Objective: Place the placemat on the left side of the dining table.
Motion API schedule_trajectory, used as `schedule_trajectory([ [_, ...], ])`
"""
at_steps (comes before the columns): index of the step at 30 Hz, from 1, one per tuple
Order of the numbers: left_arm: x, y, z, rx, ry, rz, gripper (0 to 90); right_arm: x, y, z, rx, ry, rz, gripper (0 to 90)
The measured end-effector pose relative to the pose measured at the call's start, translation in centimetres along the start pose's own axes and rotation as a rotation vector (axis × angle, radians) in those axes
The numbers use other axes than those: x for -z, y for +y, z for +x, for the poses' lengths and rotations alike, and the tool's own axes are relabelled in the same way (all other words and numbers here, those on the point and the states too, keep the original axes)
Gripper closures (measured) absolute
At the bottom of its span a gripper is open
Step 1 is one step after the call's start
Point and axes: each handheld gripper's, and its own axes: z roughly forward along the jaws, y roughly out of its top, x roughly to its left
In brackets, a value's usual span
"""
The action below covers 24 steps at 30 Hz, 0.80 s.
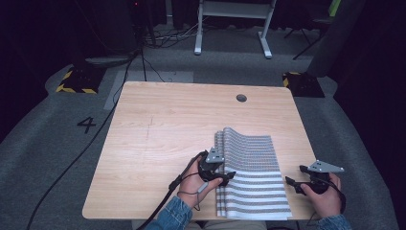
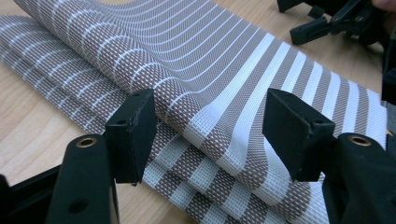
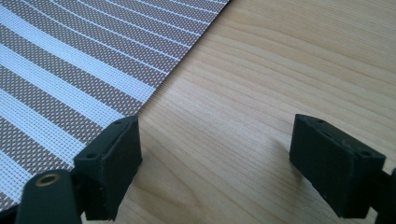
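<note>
A mat (image 1: 251,175) of brown and white striped mesh lies folded in several layers on the front right of the wooden table (image 1: 167,129). Its top layer arches up at the far end. My left gripper (image 1: 225,175) is at the mat's left folded edge. In the left gripper view the mat's rounded fold (image 2: 224,140) lies between the wide-open jaws of my left gripper (image 2: 212,135), and the pads stand clear of it. My right gripper (image 1: 296,175) rests open just right of the mat. In the right gripper view it (image 3: 222,163) hovers over bare wood beside the mat's edge (image 3: 70,88).
A round cable hole (image 1: 241,98) sits near the table's far edge. A black cable (image 1: 163,196) trails from the left gripper over the front edge. The right gripper (image 2: 327,23) shows far off in the left gripper view. Bare wood spans the table's left half.
</note>
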Motion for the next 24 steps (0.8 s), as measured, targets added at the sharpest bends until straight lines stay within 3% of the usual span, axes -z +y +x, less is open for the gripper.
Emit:
schedule_trajectory([
  [5, -0.7, -0.4, 0.4, 0.014, 0.014, 0.050, 33.5, 0.0, 0.0, 0.0, 0.000, 0.000, 0.000, 16.5],
  [15, -1.4, -0.7, 0.3, 0.022, 0.017, 0.059, 32.7, 0.0, 0.0, 0.0, 0.000, 0.000, 0.000, 16.5],
  [18, -1.6, -0.9, 0.4, 0.049, -0.017, 0.056, 31.7, 0.0, 0.0, 0.0, 0.000, 0.000, 0.000, 16.5],
  [19, -2.0, -1.0, 0.3, 0.090, -0.063, 0.065, 31.6, 0.0, 0.0, 0.0, -0.001, 0.000, 0.000, 16.5],
  [21, -2.5, -1.0, 0.0, 0.083, -0.079, 0.077, 32.0, 0.0, 0.0, 0.0, 0.000, 0.000, 0.000, 16.5],
  [24, -2.7, -0.9, -0.2, 0.064, -0.058, 0.086, 39.1, 0.0, 0.0, 0.0, 0.003, 0.000, 0.000, 16.5],
])
